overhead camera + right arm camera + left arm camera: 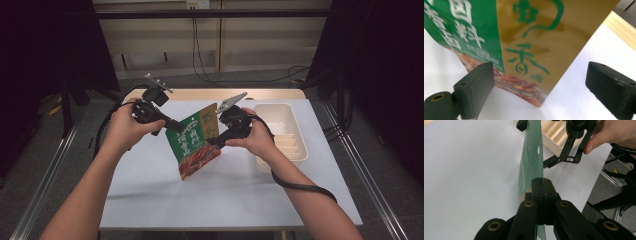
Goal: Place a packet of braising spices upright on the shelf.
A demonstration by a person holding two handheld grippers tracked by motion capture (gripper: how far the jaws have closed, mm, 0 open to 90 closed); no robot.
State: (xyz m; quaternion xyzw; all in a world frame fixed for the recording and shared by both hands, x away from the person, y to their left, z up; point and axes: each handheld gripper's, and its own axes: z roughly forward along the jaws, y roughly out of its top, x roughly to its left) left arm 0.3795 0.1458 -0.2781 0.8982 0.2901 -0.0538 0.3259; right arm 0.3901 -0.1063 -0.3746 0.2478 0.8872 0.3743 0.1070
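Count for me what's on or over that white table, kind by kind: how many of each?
Snack pouches: 1, green and gold pouch
Trays: 1, white tray
Hand-held tongs: 2, left tongs and right tongs
Total: 4

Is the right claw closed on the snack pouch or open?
Open. The right claw has its jaws spread wide, with the snack pouch ahead of them, untouched; the left claw pinches the pouch's edge.
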